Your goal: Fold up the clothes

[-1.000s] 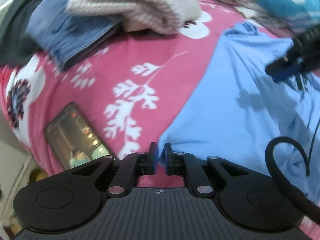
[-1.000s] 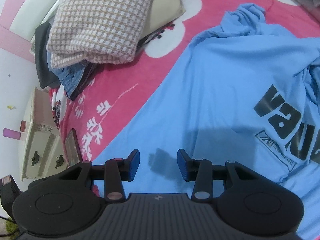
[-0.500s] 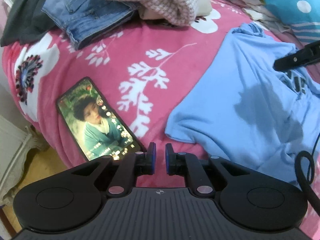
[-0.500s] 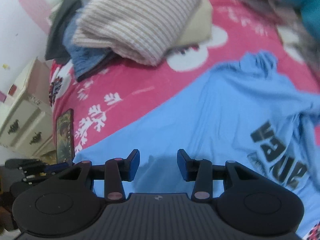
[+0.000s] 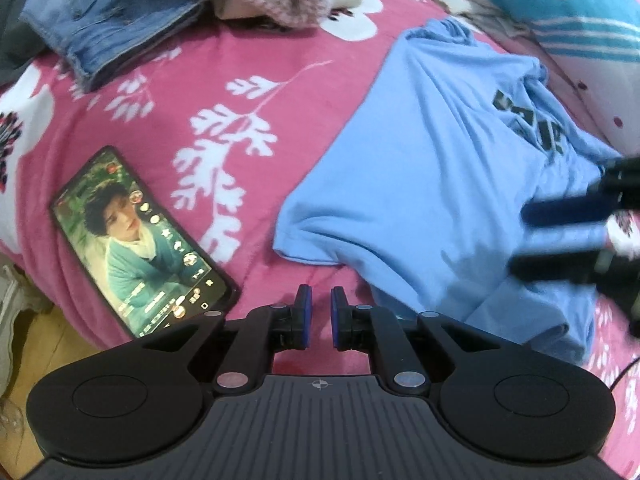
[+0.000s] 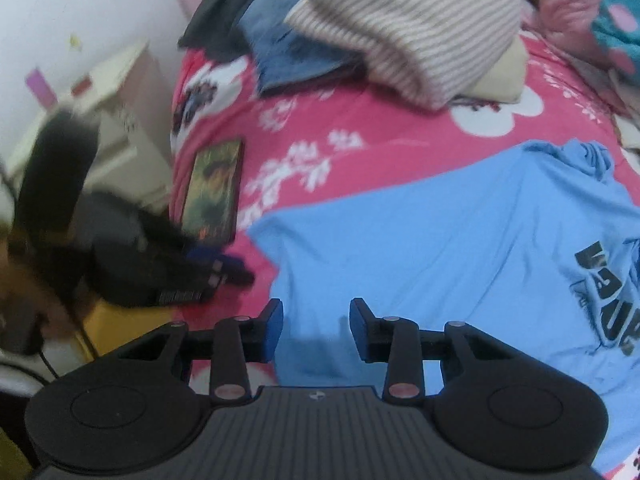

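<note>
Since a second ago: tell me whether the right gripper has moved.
Yes. In the left wrist view the right gripper has come down the blue T-shirt, from above its black print to below it, nearer the hem. Its fingers are closing, nothing between them.

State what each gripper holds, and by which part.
Nothing. The left gripper is shut on nothing; the right gripper, closing, has nothing between its jaws above the blue T-shirt.

I see light-blue T-shirt | black print on chest | lying rumpled, partly spread | on my pink floral bedspread
</note>
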`<state>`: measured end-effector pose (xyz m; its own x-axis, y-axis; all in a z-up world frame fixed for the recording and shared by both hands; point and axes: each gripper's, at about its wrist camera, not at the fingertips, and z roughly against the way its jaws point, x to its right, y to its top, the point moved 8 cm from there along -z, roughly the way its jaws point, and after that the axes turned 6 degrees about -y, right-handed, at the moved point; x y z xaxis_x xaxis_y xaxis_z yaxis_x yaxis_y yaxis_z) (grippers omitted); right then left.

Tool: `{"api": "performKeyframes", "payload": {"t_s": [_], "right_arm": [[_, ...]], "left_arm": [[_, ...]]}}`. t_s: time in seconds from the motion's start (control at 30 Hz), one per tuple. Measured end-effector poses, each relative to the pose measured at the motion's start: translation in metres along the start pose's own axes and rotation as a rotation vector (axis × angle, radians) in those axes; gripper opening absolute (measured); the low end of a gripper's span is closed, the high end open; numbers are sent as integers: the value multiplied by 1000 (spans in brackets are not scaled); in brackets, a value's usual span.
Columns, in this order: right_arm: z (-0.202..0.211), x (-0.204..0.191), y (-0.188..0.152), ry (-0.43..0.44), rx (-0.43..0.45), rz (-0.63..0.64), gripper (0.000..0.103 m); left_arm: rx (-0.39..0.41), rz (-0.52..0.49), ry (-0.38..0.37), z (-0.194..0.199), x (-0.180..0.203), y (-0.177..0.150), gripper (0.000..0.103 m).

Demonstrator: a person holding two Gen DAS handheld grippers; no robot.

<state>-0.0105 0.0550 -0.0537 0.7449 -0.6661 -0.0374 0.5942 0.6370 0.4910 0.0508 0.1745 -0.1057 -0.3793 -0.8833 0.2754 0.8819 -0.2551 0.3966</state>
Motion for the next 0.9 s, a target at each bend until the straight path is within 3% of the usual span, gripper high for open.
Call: {"api": "performKeyframes", "payload": {"t_s": [0.43, 0.5, 0.53, 0.57, 0.67, 0.8, 0.9], "right_arm": [[-49, -76, -22, -130, 69, 467, 28], [-60, -75, -25, -170, 57, 508, 22], [-65, -74, -26, -193, 50, 523, 14], [-68, -71, -26, -205, 44, 511, 2], [-53, -53, -12, -186, 68, 340, 0], [-29, -19, 5, -21, 63, -53, 0], [-35, -14, 4, 59, 31, -122, 0]], "left_arm": [[-22, -17, 0, 1, -4, 1, 9], [-22, -18, -2, 1, -4, 1, 9], [-22, -19, -2, 0, -3, 2, 9], [-23, -19, -2, 0, -3, 2, 9], [-23, -25, 0, 2, -3, 2, 9], [-27, -32, 0, 3, -4, 2, 8], [-30, -29, 6, 2, -6, 2, 8]]}}
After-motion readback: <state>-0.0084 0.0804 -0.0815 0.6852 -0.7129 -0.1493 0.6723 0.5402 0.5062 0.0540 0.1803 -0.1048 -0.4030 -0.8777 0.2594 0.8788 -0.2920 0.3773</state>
